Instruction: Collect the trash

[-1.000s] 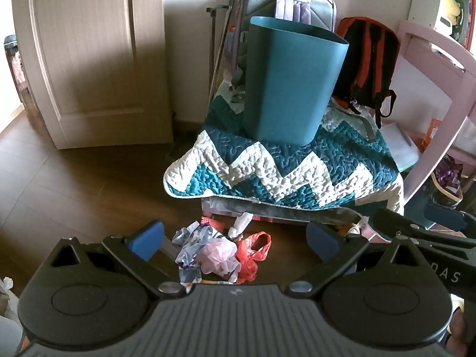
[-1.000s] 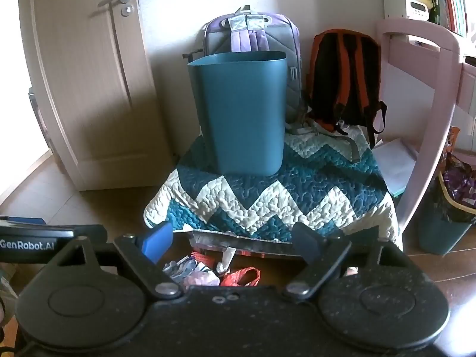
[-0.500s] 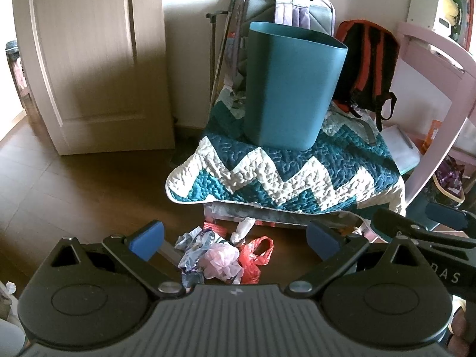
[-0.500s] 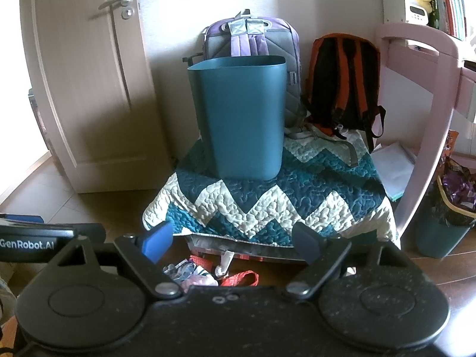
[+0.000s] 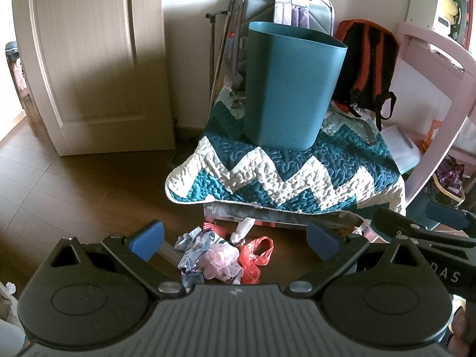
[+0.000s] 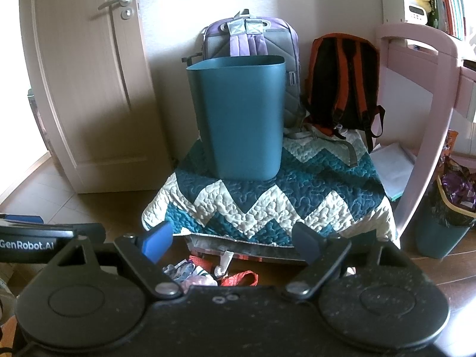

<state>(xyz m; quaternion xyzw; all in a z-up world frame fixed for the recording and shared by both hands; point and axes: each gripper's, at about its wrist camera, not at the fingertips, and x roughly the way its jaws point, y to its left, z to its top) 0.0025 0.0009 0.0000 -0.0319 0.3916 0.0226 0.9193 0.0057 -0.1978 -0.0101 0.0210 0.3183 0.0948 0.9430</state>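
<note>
A teal bin stands upright on a zigzag quilt covering a low stand; it also shows in the right wrist view. A pile of trash lies on the floor in front: crumpled wrappers, a pink bag, a red bag and a white scrap. My left gripper is open and empty above the pile. My right gripper is open and empty, higher up; the trash peeks out below it.
Two backpacks lean on the wall behind the bin, purple and orange-black. A door stands at left, a pink bed frame at right. A second teal bin with a bag stands at far right on the wood floor.
Both grippers have drawn back and up a little; the bin and quilt look smaller and lower in both views. Both stay open.
</note>
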